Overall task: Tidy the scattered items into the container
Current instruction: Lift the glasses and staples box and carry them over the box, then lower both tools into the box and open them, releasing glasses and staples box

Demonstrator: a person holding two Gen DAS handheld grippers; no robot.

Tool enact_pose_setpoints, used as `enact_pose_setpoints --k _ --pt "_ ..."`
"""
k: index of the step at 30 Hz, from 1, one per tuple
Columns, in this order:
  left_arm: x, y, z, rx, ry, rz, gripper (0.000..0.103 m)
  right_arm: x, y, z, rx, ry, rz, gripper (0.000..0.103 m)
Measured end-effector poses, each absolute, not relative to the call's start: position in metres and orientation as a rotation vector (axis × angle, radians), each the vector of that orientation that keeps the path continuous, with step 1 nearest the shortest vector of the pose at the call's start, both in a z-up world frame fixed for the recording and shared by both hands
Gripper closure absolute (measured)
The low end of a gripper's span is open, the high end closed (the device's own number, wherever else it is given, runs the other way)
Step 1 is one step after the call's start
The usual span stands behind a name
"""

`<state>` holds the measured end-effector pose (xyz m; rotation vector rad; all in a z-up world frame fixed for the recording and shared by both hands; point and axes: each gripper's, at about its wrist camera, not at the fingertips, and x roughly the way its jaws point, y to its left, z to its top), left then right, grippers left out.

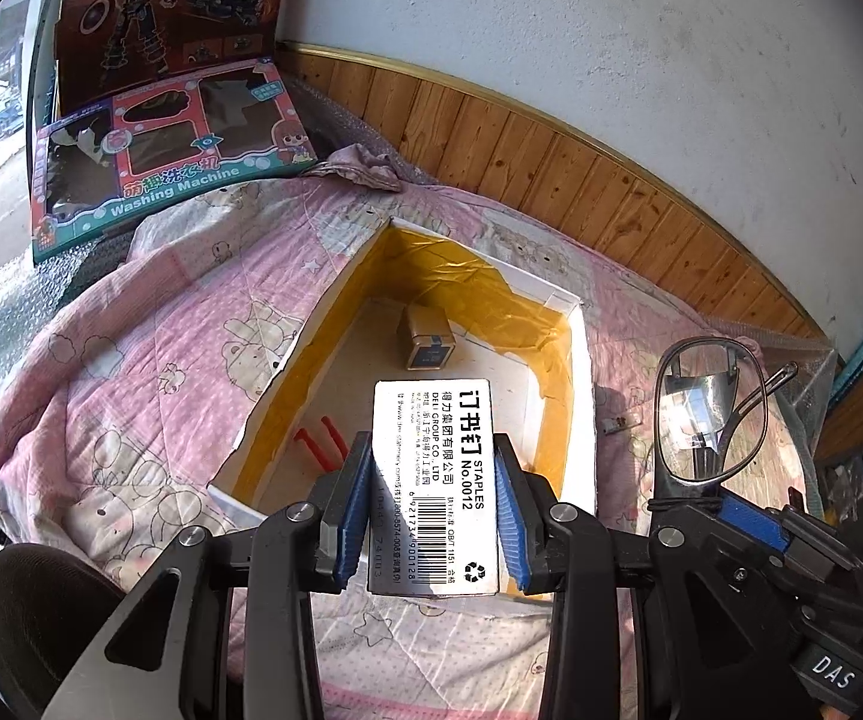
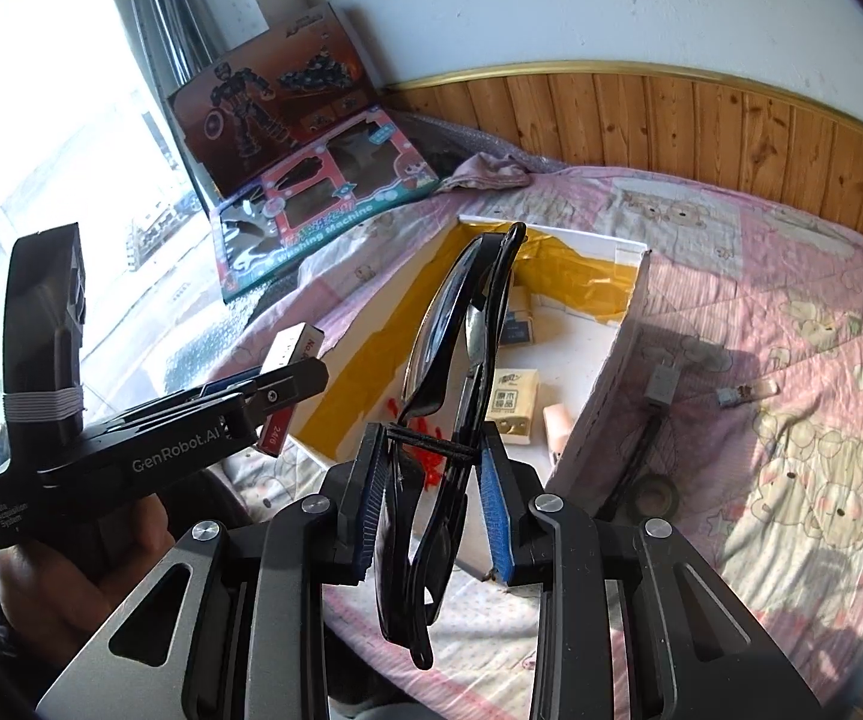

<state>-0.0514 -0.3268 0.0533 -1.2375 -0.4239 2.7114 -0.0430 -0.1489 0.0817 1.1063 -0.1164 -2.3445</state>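
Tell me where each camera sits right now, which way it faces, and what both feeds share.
Left wrist: rides the left gripper, looking along its fingers clamping a white staples box above the yellow-lined white cardboard container; right gripper at right.
Right wrist: rides the right gripper, which grips black-framed glasses; left gripper and a hand at left.
Shared: container, pink quilt, toy washing-machine box.
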Motion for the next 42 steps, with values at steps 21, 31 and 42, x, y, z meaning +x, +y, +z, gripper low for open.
enact_pose_setpoints --k 21,31,42 --pt "-0.117 -0.323 0.053 -1.263 -0.420 2.695 0.065 -0.128 -0.154 0.074 1.189 -0.202 -2.293 0.072" --pt "-0.149 -0.320 0.035 -1.348 -0.404 2.660 0.065 -0.167 -0.152 0.059 1.255 -0.221 -2.283 0.072" --pt "-0.179 -0.311 0.015 -1.477 -0.321 2.633 0.065 -0.208 -0.161 0.033 1.364 -0.188 -2.252 0.072"
